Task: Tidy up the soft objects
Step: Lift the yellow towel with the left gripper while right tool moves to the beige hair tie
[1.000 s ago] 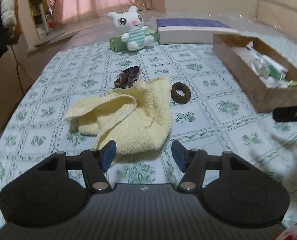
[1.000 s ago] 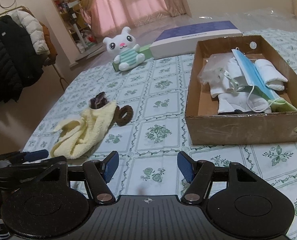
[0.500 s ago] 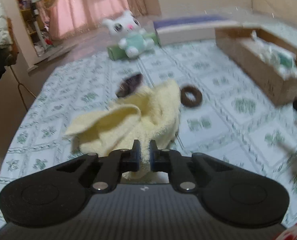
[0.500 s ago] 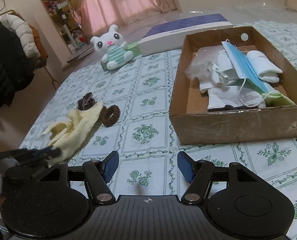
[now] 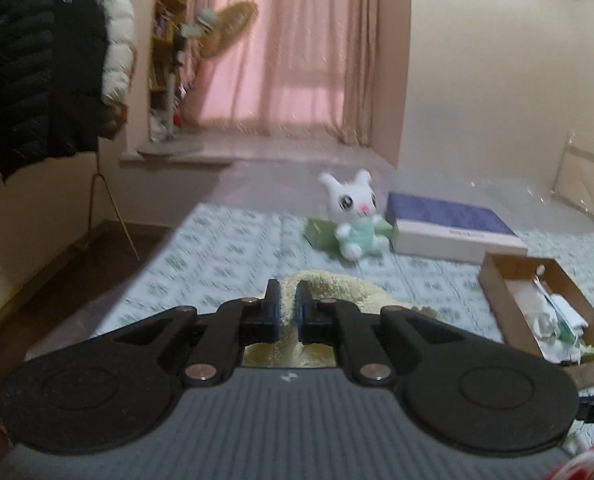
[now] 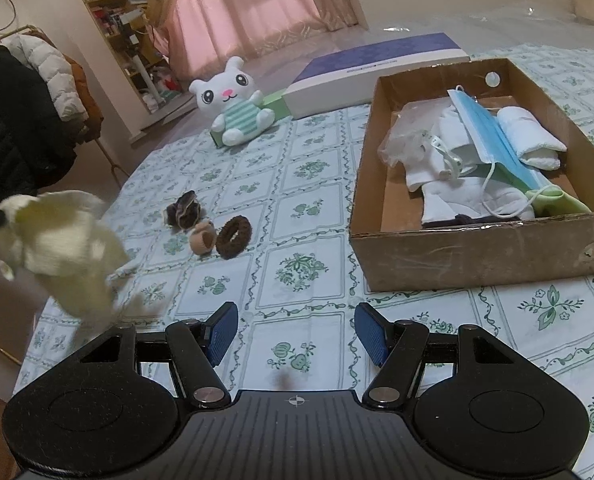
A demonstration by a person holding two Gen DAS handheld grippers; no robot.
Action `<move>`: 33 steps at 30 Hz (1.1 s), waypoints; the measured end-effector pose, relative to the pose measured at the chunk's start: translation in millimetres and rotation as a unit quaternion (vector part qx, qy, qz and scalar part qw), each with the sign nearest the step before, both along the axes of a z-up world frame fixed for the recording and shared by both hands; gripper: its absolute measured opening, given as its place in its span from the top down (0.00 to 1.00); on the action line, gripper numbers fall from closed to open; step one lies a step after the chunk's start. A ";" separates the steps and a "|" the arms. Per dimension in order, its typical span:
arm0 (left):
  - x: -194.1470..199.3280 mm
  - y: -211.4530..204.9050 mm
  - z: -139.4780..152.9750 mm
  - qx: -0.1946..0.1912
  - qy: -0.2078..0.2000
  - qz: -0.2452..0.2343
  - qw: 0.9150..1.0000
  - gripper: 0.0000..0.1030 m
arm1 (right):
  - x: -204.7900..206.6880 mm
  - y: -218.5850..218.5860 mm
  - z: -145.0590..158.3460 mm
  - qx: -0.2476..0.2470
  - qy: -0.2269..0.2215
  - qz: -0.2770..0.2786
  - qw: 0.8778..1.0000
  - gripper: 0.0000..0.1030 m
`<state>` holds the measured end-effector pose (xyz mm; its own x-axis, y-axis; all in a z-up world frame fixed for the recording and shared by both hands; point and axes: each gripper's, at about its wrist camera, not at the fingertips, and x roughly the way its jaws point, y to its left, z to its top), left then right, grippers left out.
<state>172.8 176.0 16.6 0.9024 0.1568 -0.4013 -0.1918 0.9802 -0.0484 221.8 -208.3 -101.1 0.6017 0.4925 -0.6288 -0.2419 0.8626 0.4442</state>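
Yellow towel (image 5: 337,286) lifted off table, pinched between left jaws.

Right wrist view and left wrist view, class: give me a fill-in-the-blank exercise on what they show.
1. The left gripper is shut on the pale yellow ____.
2. The right gripper has its jaws ____.
3. The blue face mask lies inside the cardboard ____.
4. The brown hair tie lies beside a beige ____.

Missing words: towel; open; box; hair tie
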 end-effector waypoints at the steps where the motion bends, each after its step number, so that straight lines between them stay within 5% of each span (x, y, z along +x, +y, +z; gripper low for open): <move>1: -3.9 1.3 3.8 0.002 -0.003 0.004 1.000 0.92 | -0.6 0.4 0.9 0.000 -0.001 0.001 1.000 0.37; 8: -15.8 10.7 3.9 0.018 0.010 0.034 0.999 0.92 | -2.8 6.2 6.2 0.003 -0.007 0.009 1.000 0.37; 17: 1.7 35.0 -75.4 -0.045 0.139 0.059 0.987 0.89 | -1.6 14.1 3.3 -0.003 -0.003 0.018 1.000 0.37; 22: -5.2 42.6 -91.4 -0.062 0.156 0.071 0.983 0.69 | 0.5 19.6 0.9 -0.009 -0.001 0.024 1.000 0.37; 27: -2.7 37.2 -79.0 -0.041 0.129 0.050 0.990 0.26 | 5.3 30.2 -2.2 -0.012 -0.001 0.034 0.999 0.37; 33: 24.8 41.8 -101.7 -0.042 0.170 0.035 0.984 0.26 | 15.3 55.1 -2.1 -0.019 -0.016 0.059 0.998 0.37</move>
<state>197.6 217.8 -85.1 0.7026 0.1666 -0.6918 -0.2778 0.9593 -0.0511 237.1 -153.2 -103.3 0.5601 0.5372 -0.6306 -0.3567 0.8435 0.4016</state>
